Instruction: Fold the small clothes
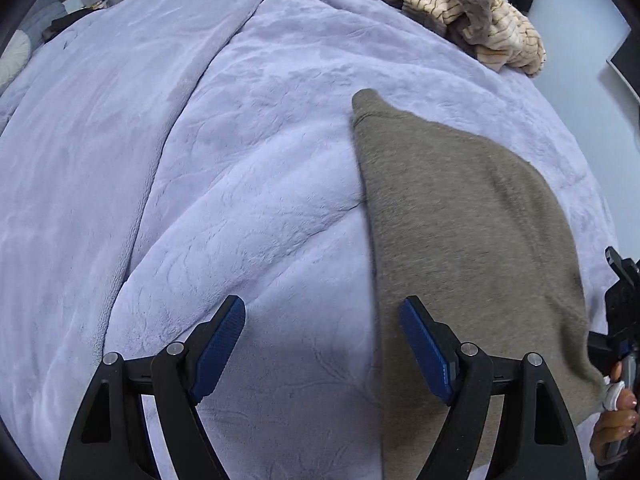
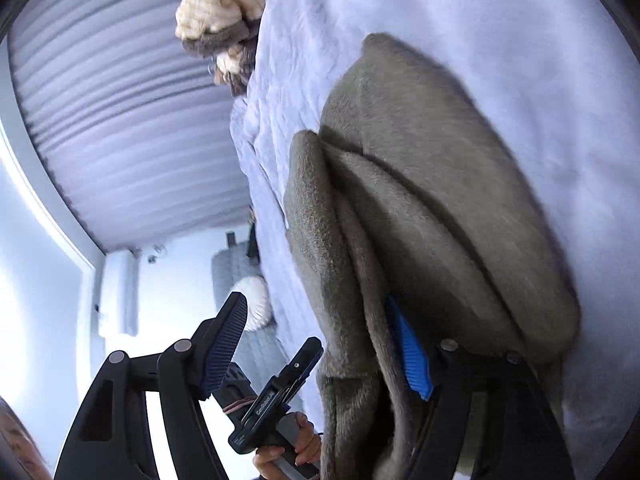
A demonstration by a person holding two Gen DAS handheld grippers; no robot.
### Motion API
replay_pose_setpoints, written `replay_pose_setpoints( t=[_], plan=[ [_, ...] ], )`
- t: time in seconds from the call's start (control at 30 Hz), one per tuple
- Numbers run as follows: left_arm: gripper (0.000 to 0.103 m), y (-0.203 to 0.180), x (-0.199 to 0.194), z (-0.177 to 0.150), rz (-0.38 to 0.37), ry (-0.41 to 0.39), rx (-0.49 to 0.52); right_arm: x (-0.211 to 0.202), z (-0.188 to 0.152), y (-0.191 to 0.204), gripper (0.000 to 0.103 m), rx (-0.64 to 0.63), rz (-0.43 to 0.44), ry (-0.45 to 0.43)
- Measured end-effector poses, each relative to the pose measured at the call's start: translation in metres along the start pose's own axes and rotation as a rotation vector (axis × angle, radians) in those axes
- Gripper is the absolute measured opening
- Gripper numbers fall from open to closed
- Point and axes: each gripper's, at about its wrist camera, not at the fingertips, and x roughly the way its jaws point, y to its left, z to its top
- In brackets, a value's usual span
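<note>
A grey-brown fleece garment (image 1: 468, 216) lies on the lavender blanket (image 1: 248, 152), folded into a long shape. My left gripper (image 1: 322, 348) is open above the blanket, its right finger (image 1: 424, 352) over the garment's left edge. In the right wrist view the garment (image 2: 432, 184) shows layered folds. My right gripper (image 2: 320, 348) is open and tilted sideways; a fold of the garment drapes between its fingers, against the right blue pad (image 2: 408, 352). The left gripper's handle (image 2: 276, 396) and hand show there too.
A cream-and-brown striped plush pile (image 1: 472, 12) lies at the bed's far right, also in the right wrist view (image 2: 218, 4). A round white cushion (image 2: 254, 300) and pleated curtain (image 2: 116, 120) lie beyond the bed edge. The right gripper's body (image 1: 620, 320) shows at the frame edge.
</note>
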Motion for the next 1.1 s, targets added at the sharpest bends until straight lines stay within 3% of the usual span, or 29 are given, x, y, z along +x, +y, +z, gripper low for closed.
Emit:
replay_pose_setpoints(
  t=[0.07, 0.1, 0.13, 0.17, 0.2, 0.23, 0.3, 0.47, 0.57, 0.7, 0.8, 1.03, 1.1],
  plan=[
    [0.081, 0.002, 0.007, -0.003, 0.005, 0.004, -0.003, 0.02, 0.008, 0.018, 0.072, -0.079, -0.093, 0.038],
    [0.081, 0.001, 0.008, -0.003, 0.004, 0.002, -0.002, 0.027, 0.008, 0.026, 0.064, -0.125, -0.146, 0.055],
    [0.081, 0.0, 0.01, -0.003, 0.011, 0.0, 0.001, 0.039, 0.009, 0.037, 0.054, -0.191, -0.232, 0.075],
    [0.081, -0.001, 0.011, -0.002, 0.015, 0.0, 0.004, 0.049, 0.01, 0.043, 0.022, -0.241, -0.314, 0.085],
    [0.081, -0.003, 0.011, -0.001, 0.022, 0.001, 0.005, 0.061, 0.011, 0.051, 0.016, -0.302, -0.427, 0.092],
    [0.081, -0.004, 0.01, 0.0, 0.029, 0.003, 0.009, 0.071, 0.009, 0.059, 0.016, -0.365, -0.507, 0.093],
    [0.081, -0.008, 0.001, 0.001, 0.016, -0.007, 0.021, 0.073, -0.002, 0.077, 0.014, -0.465, -0.549, 0.07],
    [0.081, -0.031, -0.021, 0.01, -0.083, -0.06, 0.091, 0.038, -0.027, 0.121, 0.014, -0.634, -0.465, -0.056],
    [0.081, -0.055, -0.01, 0.009, -0.074, -0.047, 0.18, 0.02, -0.025, 0.105, 0.014, -0.591, -0.514, -0.108],
    [0.087, -0.067, 0.005, 0.002, -0.074, -0.033, 0.202, 0.012, -0.001, 0.058, 0.015, -0.458, -0.595, -0.119],
    [0.087, -0.064, -0.001, 0.005, -0.075, -0.03, 0.18, 0.006, 0.004, 0.041, 0.015, -0.375, -0.561, -0.127],
    [0.087, -0.055, -0.019, 0.013, 0.004, -0.072, 0.209, -0.008, -0.023, 0.08, 0.014, -0.55, -0.608, -0.155],
    [0.087, -0.051, -0.018, 0.01, 0.026, -0.057, 0.208, -0.011, -0.023, 0.073, 0.024, -0.531, -0.689, -0.145]
  ],
)
